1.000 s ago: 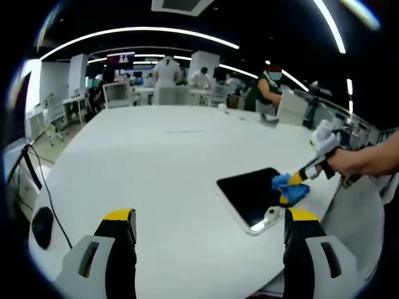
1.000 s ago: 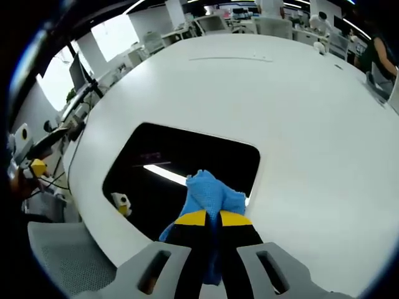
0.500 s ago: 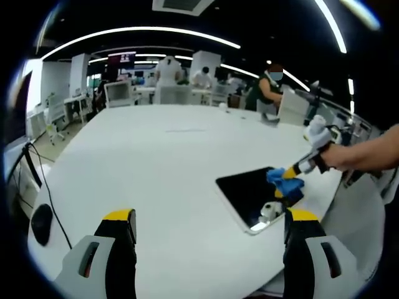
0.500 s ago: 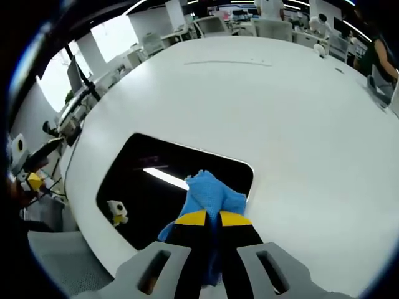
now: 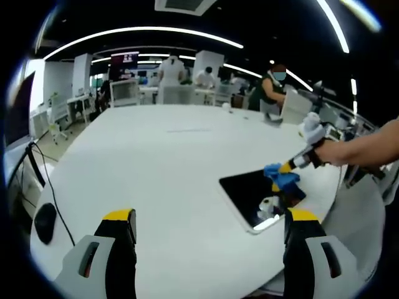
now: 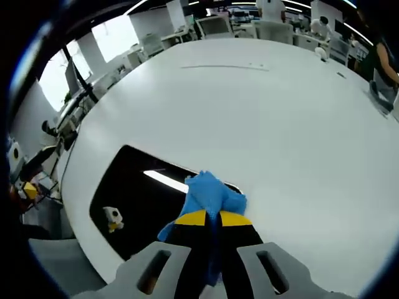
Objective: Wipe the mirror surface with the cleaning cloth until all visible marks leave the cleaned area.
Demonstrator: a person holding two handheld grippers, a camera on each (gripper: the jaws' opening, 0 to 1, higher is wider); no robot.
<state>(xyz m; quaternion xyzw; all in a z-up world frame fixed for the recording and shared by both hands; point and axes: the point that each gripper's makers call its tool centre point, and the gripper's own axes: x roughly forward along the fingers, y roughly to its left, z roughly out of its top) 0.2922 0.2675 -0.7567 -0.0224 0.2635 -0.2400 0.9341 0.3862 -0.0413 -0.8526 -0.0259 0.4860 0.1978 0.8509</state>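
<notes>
A dark mirror (image 6: pixel 134 199) is seen lying flat on a large white surface (image 6: pixel 262 118), close to the rounded edge of that surface. In the right gripper view, the right gripper (image 6: pixel 207 219) is closed tightly on a blue cloth (image 6: pixel 209 193), the yellow-tipped jaws being pressed together with the cloth bunched between and ahead of them. The cloth is set against the mirror at its far edge, partly over the glass and partly over the white surface beside it. A bright strip of ceiling light (image 6: pixel 165 181) is reflected in the mirror just beside the cloth, and a small white and yellow reflection (image 6: pixel 112 216) is seen nearer the mirror's other end.

In the left gripper view, the left gripper (image 5: pixel 209 221) is held wide apart and nothing is gripped between its jaws; it is kept well apart from the mirror (image 5: pixel 252 198). The mirror is seen toward the right of that view, with the cloth (image 5: pixel 282 179) resting at its far corner, held there by the right gripper (image 5: pixel 293 166) in a person's hand (image 5: pixel 330 152). A black cable (image 5: pixel 43 187) is seen trailing along the near left edge of the surface (image 5: pixel 162 162). Beyond the surface, desks, chairs and several people are visible in an open office under curved ceiling lights.
</notes>
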